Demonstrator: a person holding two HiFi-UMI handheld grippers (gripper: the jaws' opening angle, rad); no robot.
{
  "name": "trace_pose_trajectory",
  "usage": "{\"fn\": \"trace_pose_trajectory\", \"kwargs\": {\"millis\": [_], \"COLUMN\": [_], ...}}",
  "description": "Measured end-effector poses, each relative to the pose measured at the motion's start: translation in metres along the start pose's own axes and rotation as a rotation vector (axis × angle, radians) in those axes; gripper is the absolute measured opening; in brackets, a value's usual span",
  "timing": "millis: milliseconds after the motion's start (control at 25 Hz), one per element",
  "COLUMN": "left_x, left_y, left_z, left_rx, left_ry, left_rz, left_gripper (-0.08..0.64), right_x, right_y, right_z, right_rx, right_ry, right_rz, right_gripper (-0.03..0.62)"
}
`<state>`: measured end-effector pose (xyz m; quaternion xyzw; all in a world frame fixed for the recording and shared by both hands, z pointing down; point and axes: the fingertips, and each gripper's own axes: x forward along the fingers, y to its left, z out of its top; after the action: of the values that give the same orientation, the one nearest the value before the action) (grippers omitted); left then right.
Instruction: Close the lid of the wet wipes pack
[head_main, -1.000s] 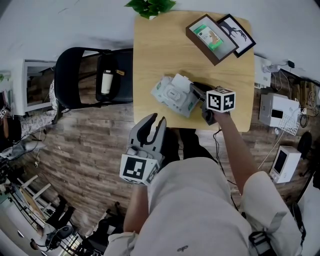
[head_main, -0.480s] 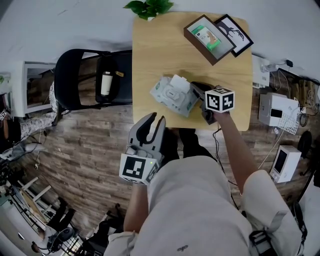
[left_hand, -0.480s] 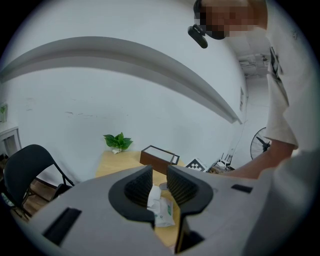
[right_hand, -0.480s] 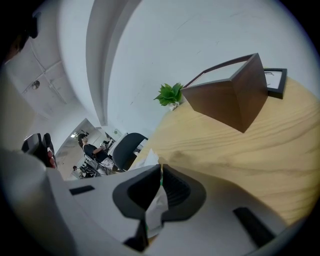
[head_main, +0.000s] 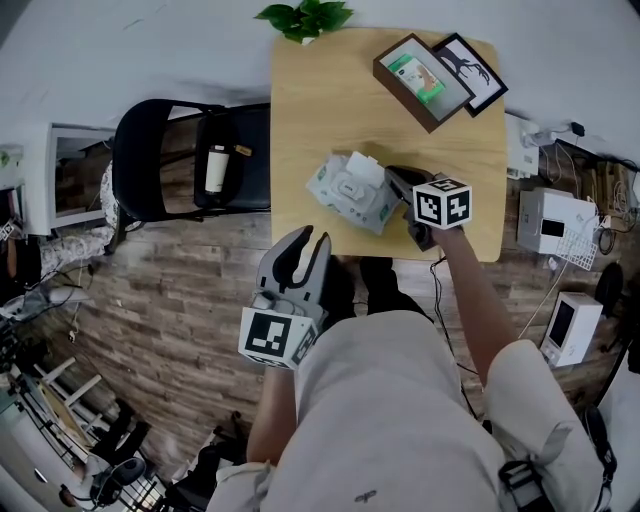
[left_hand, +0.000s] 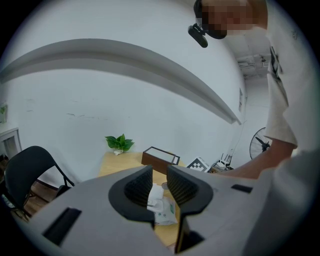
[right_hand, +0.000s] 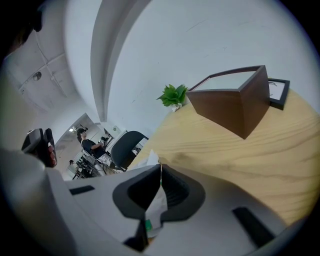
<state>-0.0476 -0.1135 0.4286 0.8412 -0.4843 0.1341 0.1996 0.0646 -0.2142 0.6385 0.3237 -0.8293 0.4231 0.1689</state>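
Note:
The wet wipes pack (head_main: 348, 193) lies near the wooden table's (head_main: 330, 90) front edge, with its white lid (head_main: 362, 166) standing open on top. My right gripper (head_main: 393, 180) is at the pack's right end. In the right gripper view it (right_hand: 160, 168) is shut on the pack's thin edge (right_hand: 158, 202). My left gripper (head_main: 307, 243) hangs in front of the table over the floor. Its jaws stand slightly apart with nothing in them (left_hand: 160, 172); the pack (left_hand: 163, 209) shows through the gap, farther off.
A brown box (head_main: 424, 68) and a black picture frame (head_main: 476, 64) sit at the table's far right; a plant (head_main: 305, 14) is at its far edge. A black chair (head_main: 190, 160) carrying a bottle (head_main: 213, 167) stands left of the table. White devices (head_main: 550, 220) lie on the floor at right.
The right gripper's fingers have drawn together at the pack's right end. Both hands otherwise stay where they were, and the lid is still up.

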Motion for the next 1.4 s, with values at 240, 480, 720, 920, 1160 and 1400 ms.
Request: {"fn": "trace_pose_trajectory", "kwargs": {"millis": [240,480,720,920,1160,1400], "left_x": [-0.01,-0.023,-0.034,-0.043,-0.05,-0.057], "left_y": [0.007,0.014,0.019,0.018,0.021,0.022], "left_z": [0.002,0.002,0.0,-0.004,-0.007,-0.009], "left_rx": [0.011,0.021,0.026,0.027,0.03,0.034], "left_ry": [-0.006,-0.017,-0.018,-0.018,-0.017,-0.021], "left_rz": [-0.021,-0.037,-0.052,-0.07,-0.084,-0.093], "left_gripper": [0.083,0.083,0.083,0.083,0.083,0.083], "right_x": [-0.003,-0.009,-0.011,-0.012,-0.012,-0.007], "right_y": [0.012,0.028,0.042,0.052,0.063,0.07], "right_z": [0.0,-0.004,-0.01,-0.019,-0.031,-0.047], "right_rx": [-0.011,-0.023,-0.032,-0.03,-0.022,-0.025], "right_ry": [-0.01,-0.019,-0.019,-0.015,-0.006,0.024], "right_rz": [-0.003,0.0,-0.003,-0.009,-0.012,-0.012], "right_gripper": [0.005,0.006,0.011,0.018,0.023,0.023]}}
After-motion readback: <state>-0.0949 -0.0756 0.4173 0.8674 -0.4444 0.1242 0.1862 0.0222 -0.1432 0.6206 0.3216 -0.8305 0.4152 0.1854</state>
